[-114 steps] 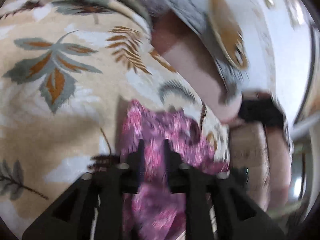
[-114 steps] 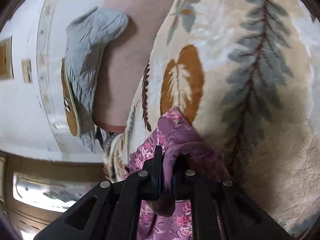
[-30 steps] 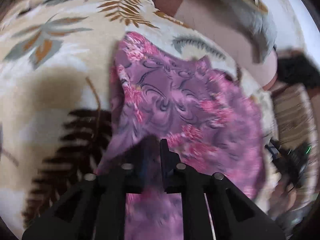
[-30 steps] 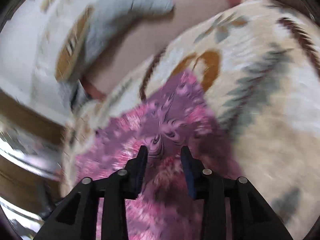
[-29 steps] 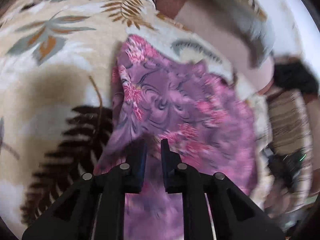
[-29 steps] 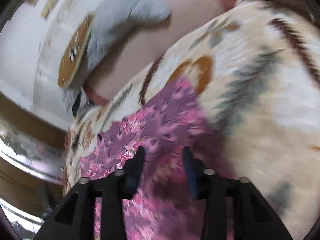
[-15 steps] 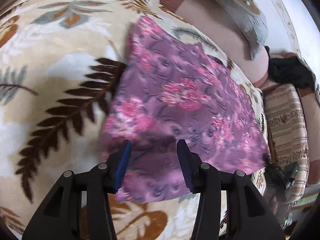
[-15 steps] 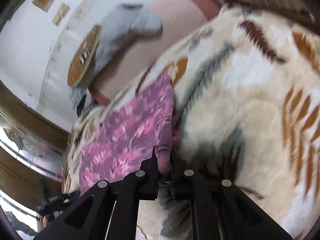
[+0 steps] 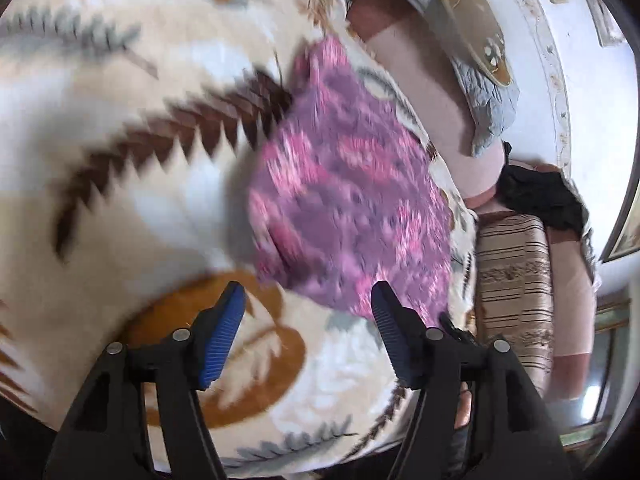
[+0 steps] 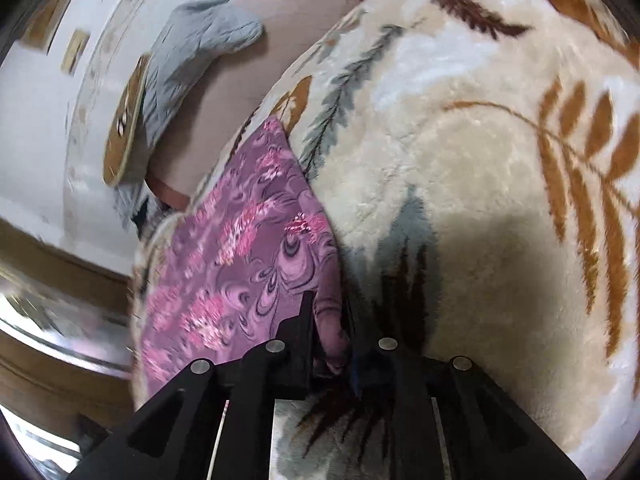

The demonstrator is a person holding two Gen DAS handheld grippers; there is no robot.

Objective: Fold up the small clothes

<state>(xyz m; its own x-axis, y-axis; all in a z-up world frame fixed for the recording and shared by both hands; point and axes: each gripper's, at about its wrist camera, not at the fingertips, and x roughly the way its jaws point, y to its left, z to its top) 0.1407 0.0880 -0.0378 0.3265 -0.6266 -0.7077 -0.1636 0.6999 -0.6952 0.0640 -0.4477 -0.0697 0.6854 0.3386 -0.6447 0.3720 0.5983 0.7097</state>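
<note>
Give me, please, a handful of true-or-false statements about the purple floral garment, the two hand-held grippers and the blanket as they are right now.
1. The left hand-held gripper is open and holds nothing. True.
2. The right hand-held gripper is open above the blanket. False: it is shut on an edge of the purple floral garment.
3. The purple floral garment lies on a cream blanket with a leaf pattern. True.
4. The garment is bunched in a heap. False: it lies spread fairly flat.
5. A grey quilted cushion rests on the garment. False: it lies apart from it, beyond the blanket's edge.
</note>
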